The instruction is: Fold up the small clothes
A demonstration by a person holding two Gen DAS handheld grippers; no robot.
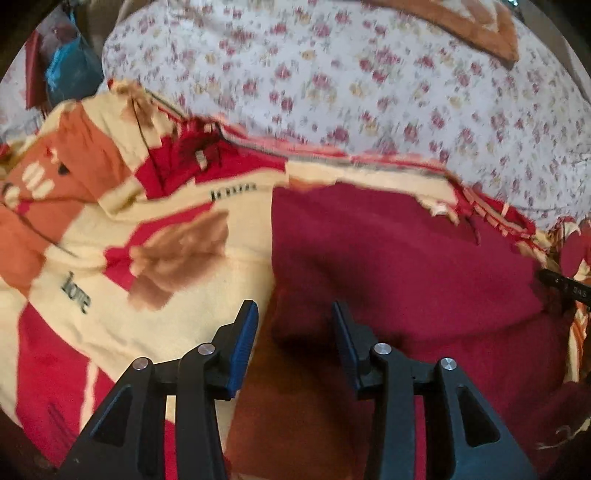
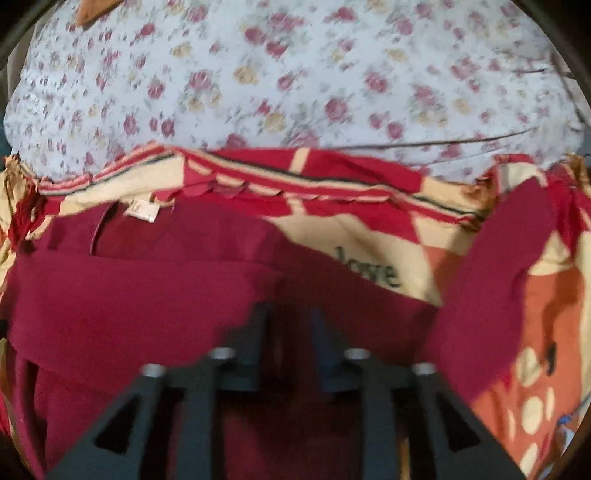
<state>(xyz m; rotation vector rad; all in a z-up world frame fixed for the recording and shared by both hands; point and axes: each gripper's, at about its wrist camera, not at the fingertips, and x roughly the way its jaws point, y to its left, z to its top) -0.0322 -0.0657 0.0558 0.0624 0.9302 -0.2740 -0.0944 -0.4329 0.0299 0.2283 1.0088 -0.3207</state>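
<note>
A maroon garment [image 1: 388, 258] lies spread on a red, cream and orange blanket [image 1: 177, 321] printed with the word "love". My left gripper [image 1: 295, 314] hovers over the garment's left edge, blue pads apart, with nothing gripped. In the right wrist view the same garment [image 2: 147, 295] shows a white neck label [image 2: 142, 214] at the far side and a sleeve [image 2: 498, 277] lying out to the right. My right gripper [image 2: 288, 314], blurred, sits low over the garment's middle. Its jaws stand a little apart, with only dark maroon cloth seen in the gap.
Beyond the blanket lies a white bedsheet with small red and yellow flowers [image 1: 369, 81]. An orange cloth [image 1: 480, 26] rests at its far edge. A black part with white digits [image 1: 565, 288] pokes in at the right. Blue and red items [image 1: 70, 66] hang at the far left.
</note>
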